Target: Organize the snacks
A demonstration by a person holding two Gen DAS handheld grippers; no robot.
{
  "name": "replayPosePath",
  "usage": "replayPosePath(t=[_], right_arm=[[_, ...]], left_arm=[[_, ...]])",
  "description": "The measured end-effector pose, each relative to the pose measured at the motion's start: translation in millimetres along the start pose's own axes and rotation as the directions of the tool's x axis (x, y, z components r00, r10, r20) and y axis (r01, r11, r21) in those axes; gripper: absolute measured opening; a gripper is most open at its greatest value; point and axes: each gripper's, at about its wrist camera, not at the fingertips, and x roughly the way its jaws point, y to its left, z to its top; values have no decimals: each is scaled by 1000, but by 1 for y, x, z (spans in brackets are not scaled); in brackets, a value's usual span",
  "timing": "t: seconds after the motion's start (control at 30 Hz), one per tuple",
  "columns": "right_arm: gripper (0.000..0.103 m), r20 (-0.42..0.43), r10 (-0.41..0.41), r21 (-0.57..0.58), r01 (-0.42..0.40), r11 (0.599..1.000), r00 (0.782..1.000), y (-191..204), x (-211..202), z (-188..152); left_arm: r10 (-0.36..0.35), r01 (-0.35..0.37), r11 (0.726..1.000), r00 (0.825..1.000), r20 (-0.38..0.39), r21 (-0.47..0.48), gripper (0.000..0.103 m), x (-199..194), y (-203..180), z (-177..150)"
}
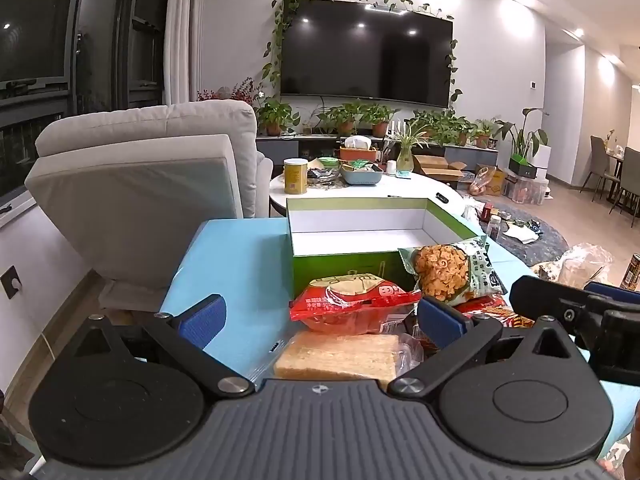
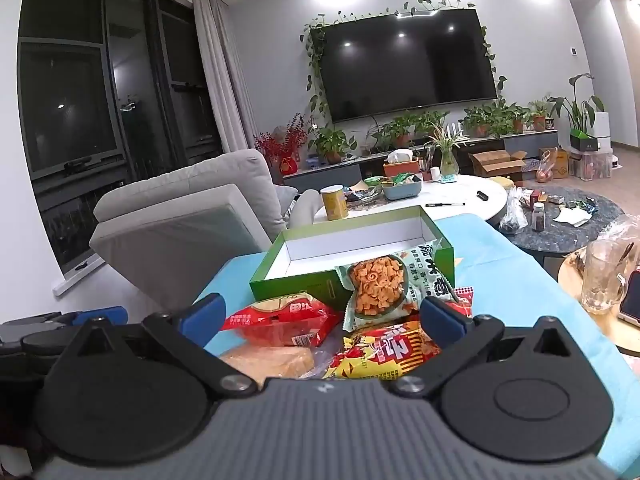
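An open green box (image 1: 344, 272) with a white, empty inside (image 2: 356, 246) stands on the light blue table. In front of it lies a pile of snacks: a red bag (image 1: 352, 304) (image 2: 280, 318), a green bag of orange crisps (image 1: 448, 270) (image 2: 378, 290) leaning on the box, a clear pack of pale wafers (image 1: 340, 356) (image 2: 272, 360), and a red-and-yellow bag (image 2: 380, 354) (image 1: 496, 312). My left gripper (image 1: 322, 318) is open above the red bag and wafers. My right gripper (image 2: 322, 318) is open above the pile, holding nothing.
A grey armchair (image 1: 152, 184) stands left of the table. Behind the box is a white round table (image 1: 420, 190) with a yellow can (image 1: 295, 176) and a blue tray. A glass mug (image 2: 602, 276) and a phone sit on a side table at the right.
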Motion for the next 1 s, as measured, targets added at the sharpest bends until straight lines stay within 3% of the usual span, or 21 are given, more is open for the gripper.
replayPosePath(t=[1.0], right_arm=[[78,-8,5,3,-5,1000,1000,0,4,1]], left_arm=[[-8,8,1000,1000,-21,16,102,6,2,-4]])
